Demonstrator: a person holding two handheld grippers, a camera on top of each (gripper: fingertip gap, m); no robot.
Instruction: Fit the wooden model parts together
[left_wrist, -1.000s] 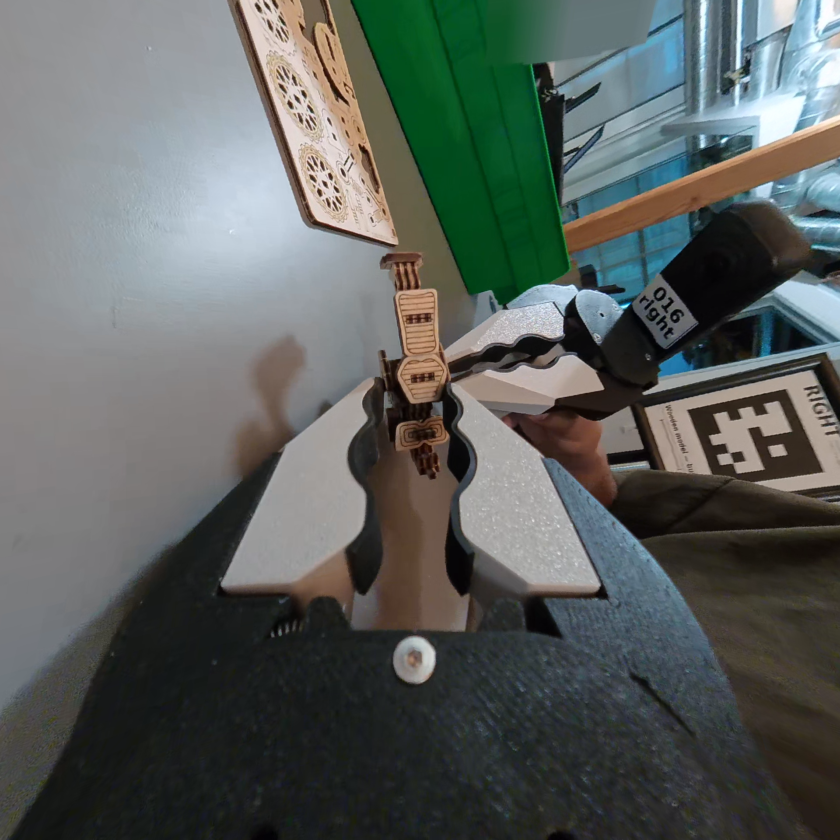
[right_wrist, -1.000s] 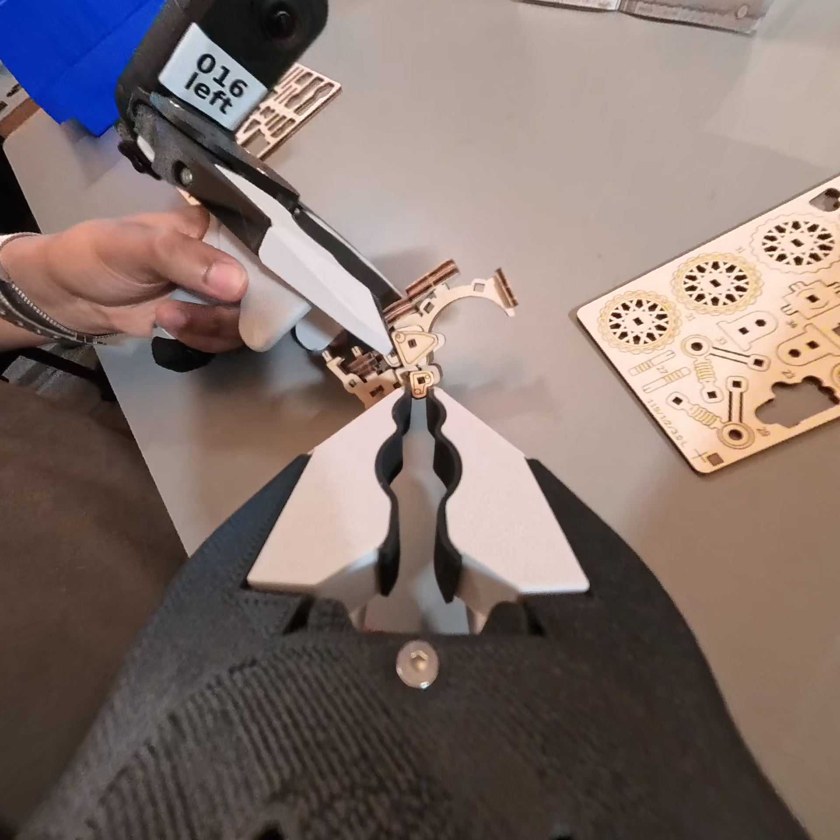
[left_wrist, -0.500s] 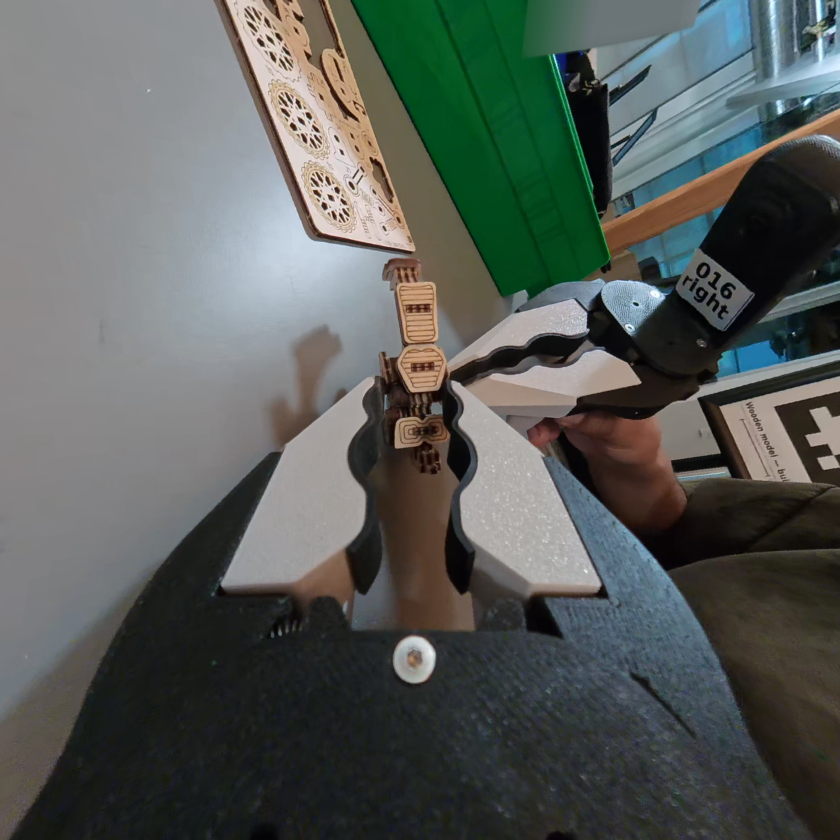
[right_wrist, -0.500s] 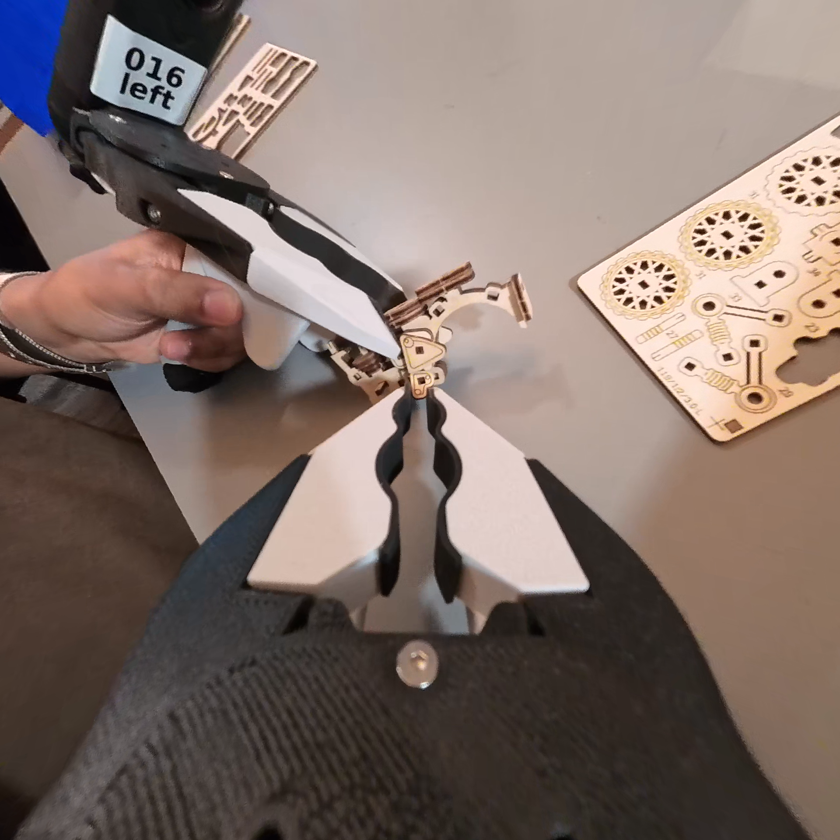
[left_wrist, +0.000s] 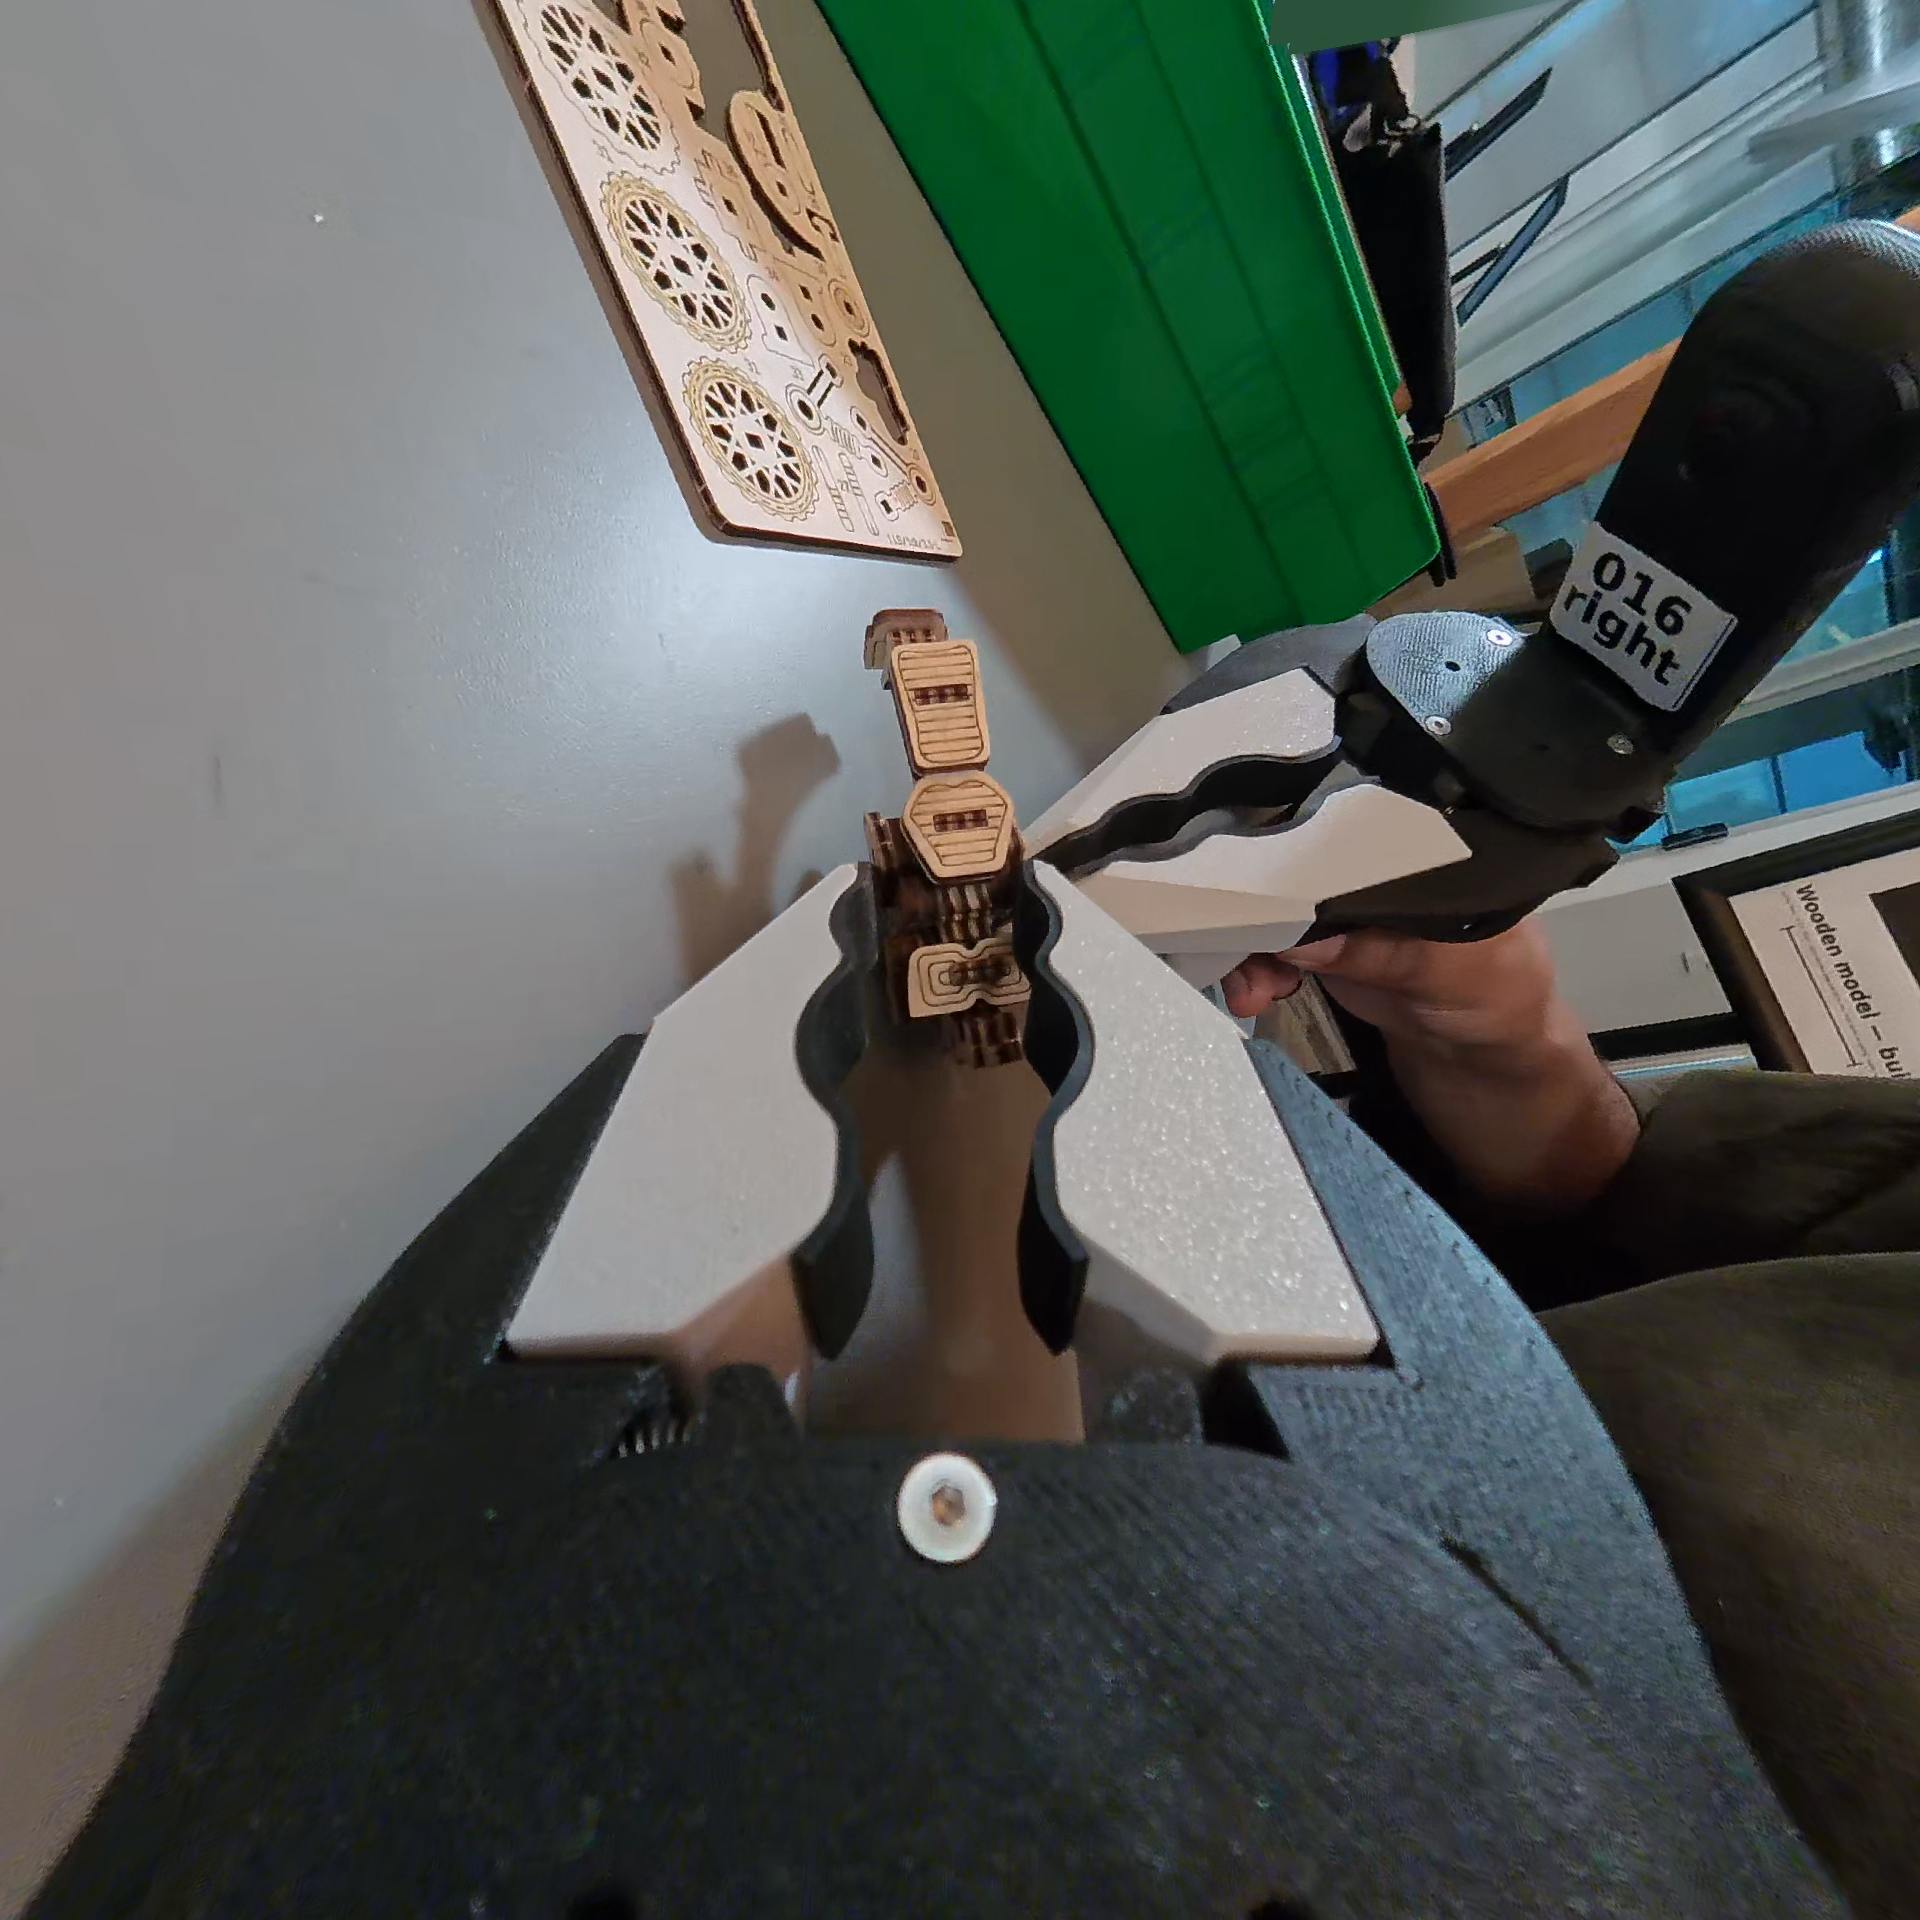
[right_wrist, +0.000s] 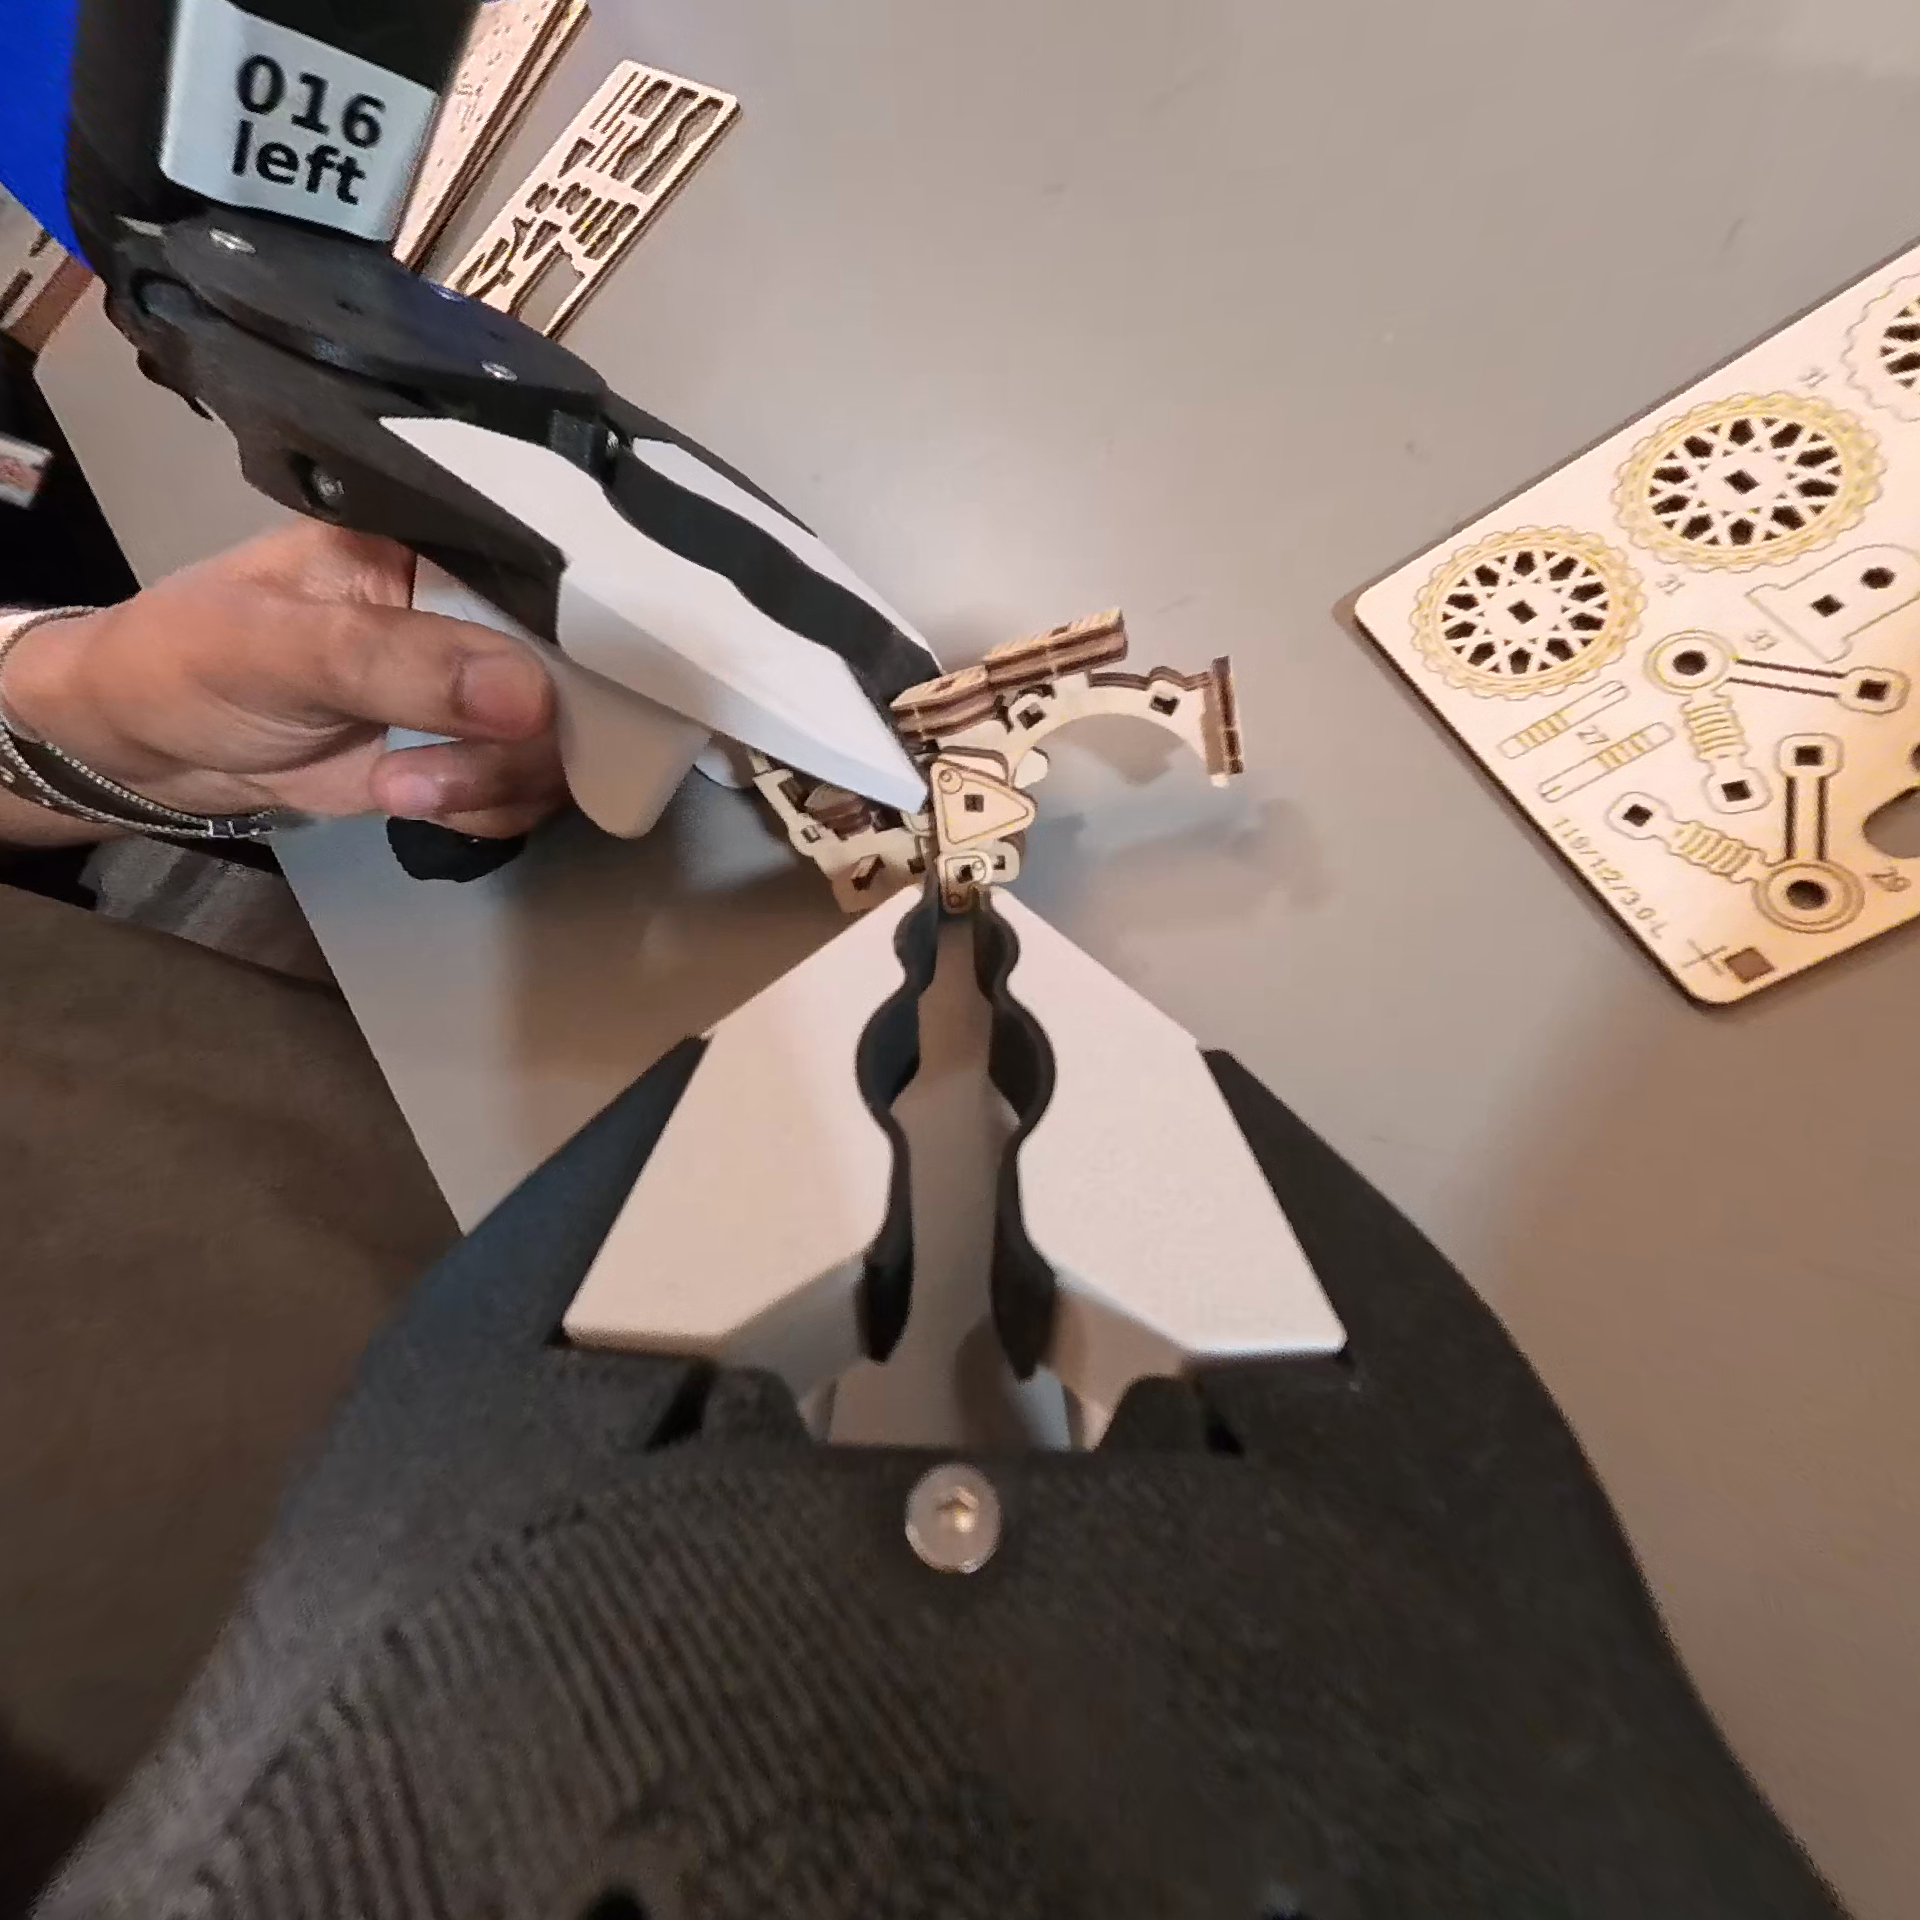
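Note:
A half-built wooden model of layered laser-cut plywood is held above the grey table. My left gripper is shut on its middle. In the right wrist view the model shows an arched frame with stacked blocks on top. My right gripper is shut on a small wooden piece at the model's lower edge, just below a triangular plate. The right gripper reaches in from the right in the left wrist view; the left gripper comes from the upper left in the right wrist view.
A plywood sheet of wheels and rods lies on the table to the right, also seen far in the left wrist view. More cut sheets lie at the far left. A green bin stands beyond. The table's near edge runs at the left. My two grippers' fingertips are within a few centimetres of each other.
Both grippers have moved a little with the model held between them; the views have drawn closer to the sheet and the model has tilted slightly. Both grips stay the same.

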